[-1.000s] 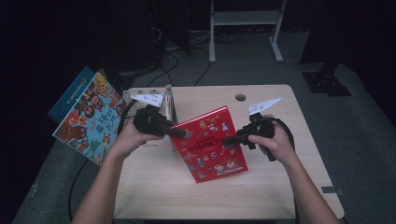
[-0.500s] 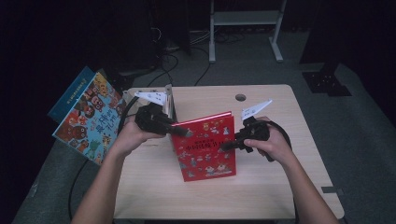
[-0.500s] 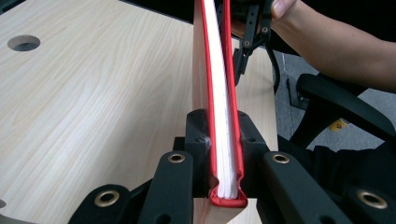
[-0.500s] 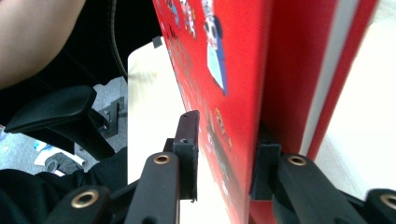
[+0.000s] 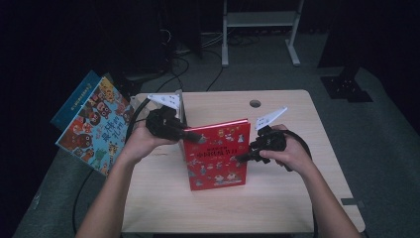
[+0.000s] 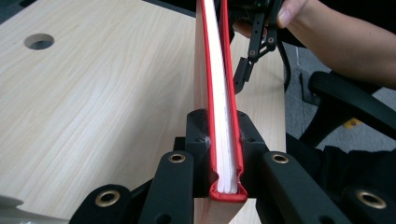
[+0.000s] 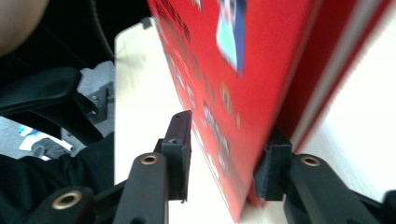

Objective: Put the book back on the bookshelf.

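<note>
Left hand-held gripper (image 5: 198, 138) level, clamping red book (image 5: 215, 157)

Red book (image 5: 216, 156) stands tilted mid-table, blocking the straight line between left gripper (image 5: 200, 139) and right gripper (image 5: 240, 158). Left jaws are clamped on the book's edge; right jaws have just been opening, with the book between them, one pad off the cover. Metal stand (image 5: 181, 106) sits close behind the left hand (image 5: 141, 141). Bare table (image 5: 297, 106) on the far right and along the near edge gives passing room. Cable hole (image 5: 255, 103) on the far side. Blue book (image 5: 94, 126) leans off the table's left edge.
</note>
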